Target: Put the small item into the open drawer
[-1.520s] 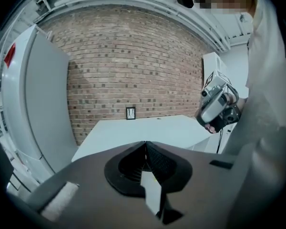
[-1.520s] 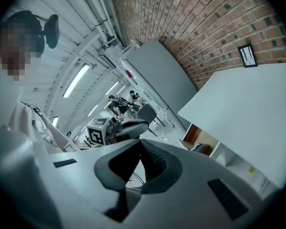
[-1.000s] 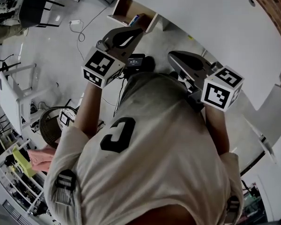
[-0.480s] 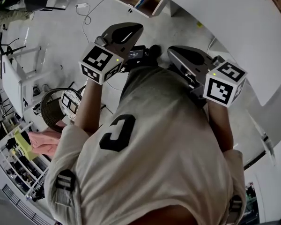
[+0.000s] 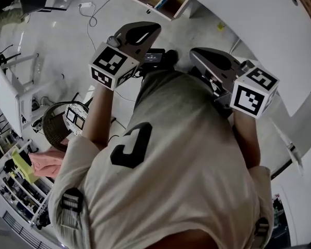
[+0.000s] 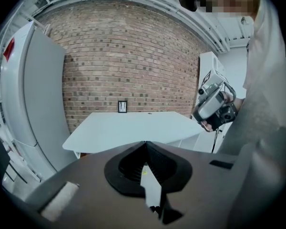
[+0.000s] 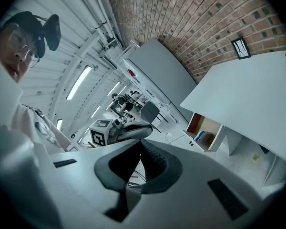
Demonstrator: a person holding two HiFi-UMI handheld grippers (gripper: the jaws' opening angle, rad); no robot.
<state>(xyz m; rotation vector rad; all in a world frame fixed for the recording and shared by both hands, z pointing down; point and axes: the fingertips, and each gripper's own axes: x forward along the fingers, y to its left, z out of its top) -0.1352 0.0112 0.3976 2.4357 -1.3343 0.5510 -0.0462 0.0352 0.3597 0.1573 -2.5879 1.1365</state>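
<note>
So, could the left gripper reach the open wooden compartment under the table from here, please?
Probably not yet: the left gripper, shut and empty, is held near the person's body, with open floor between it and the wooden compartment. Nothing blocks the way.

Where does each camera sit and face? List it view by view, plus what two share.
Head view: on the person's head, steeply down onto their shirt, left gripper and right gripper.
Left gripper view: on the left gripper, along its shut jaws toward white table and brick wall; right gripper, shirt at right.
Right gripper view: on the right gripper, along its shut jaws toward left gripper and cubby.
Shared: both gripper views show the white table and brick wall.
</note>
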